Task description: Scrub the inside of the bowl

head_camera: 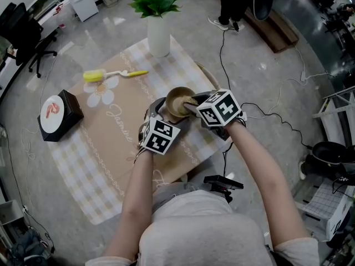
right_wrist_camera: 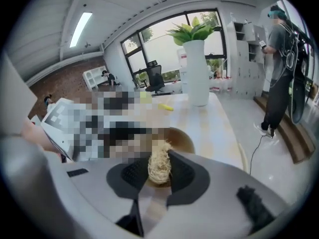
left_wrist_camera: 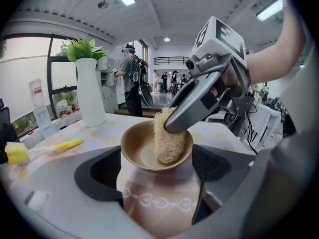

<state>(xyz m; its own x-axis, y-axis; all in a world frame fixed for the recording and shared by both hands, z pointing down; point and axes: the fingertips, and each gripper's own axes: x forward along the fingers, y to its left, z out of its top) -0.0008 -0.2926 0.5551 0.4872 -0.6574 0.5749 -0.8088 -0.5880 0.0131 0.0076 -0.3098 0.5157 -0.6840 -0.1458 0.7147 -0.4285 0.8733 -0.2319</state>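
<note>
A tan bowl (head_camera: pixel 176 98) stands on the checked cloth near the table's right edge. My left gripper (head_camera: pixel 159 111) is at its near left side; in the left gripper view the bowl (left_wrist_camera: pixel 137 152) sits between both jaws, which press on its sides, so the left gripper (left_wrist_camera: pixel 155 176) is shut on it. My right gripper (head_camera: pixel 190 105) reaches in from the right, shut on a pale fibrous loofah scrubber (left_wrist_camera: pixel 169 138) that rests against the bowl's inner wall. In the right gripper view the scrubber (right_wrist_camera: pixel 159 167) fills the gap of the right gripper (right_wrist_camera: pixel 158 172), with the bowl (right_wrist_camera: pixel 183 139) behind.
A white vase with a green plant (head_camera: pixel 158 32) stands at the table's far side. A yellow bottle brush (head_camera: pixel 105 75) lies at the far left of the cloth (head_camera: pixel 111 148). A black box with a white lid (head_camera: pixel 58 115) sits on the left. Cables (head_camera: pixel 266 112) trail on the floor to the right.
</note>
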